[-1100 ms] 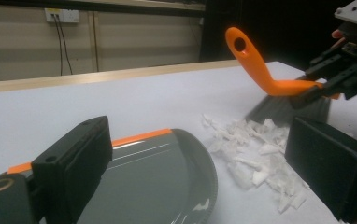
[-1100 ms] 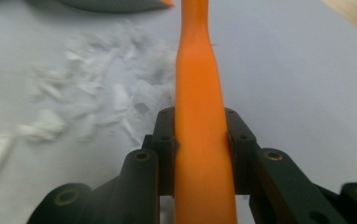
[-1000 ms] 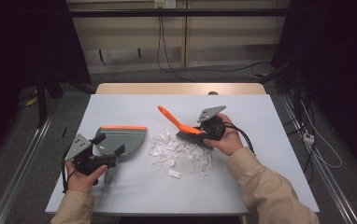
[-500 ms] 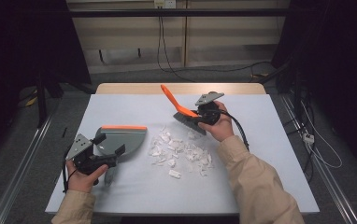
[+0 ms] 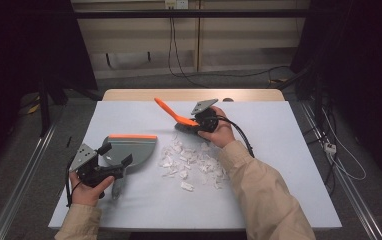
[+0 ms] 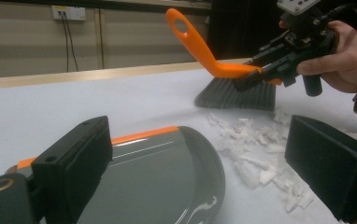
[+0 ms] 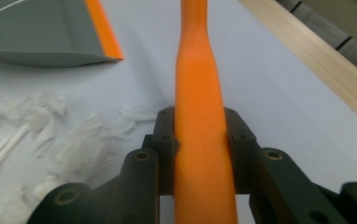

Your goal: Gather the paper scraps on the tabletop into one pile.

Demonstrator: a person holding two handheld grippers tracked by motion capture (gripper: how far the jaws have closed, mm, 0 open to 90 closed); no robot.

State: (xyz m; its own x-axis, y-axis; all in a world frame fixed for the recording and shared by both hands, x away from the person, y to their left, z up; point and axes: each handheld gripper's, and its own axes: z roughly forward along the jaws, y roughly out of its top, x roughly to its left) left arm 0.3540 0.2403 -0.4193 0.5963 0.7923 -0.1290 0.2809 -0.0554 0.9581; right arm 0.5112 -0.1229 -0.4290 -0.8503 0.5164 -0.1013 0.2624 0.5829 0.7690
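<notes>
My right gripper (image 5: 193, 125) clamps the light, rigid brush (image 5: 179, 120) at its handle neck; left gripper (image 5: 113, 159) gapes over the pan (image 5: 129, 147); scraps (image 5: 189, 162) flutter easily.

A pale table (image 5: 289, 165) bears a grey dustpan (image 5: 131, 149) and white paper scraps (image 5: 189, 160).

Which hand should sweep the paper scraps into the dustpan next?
Right: the right gripper already clamps the brush just behind the paper scraps; the left gripper sits at the dustpan.
</notes>
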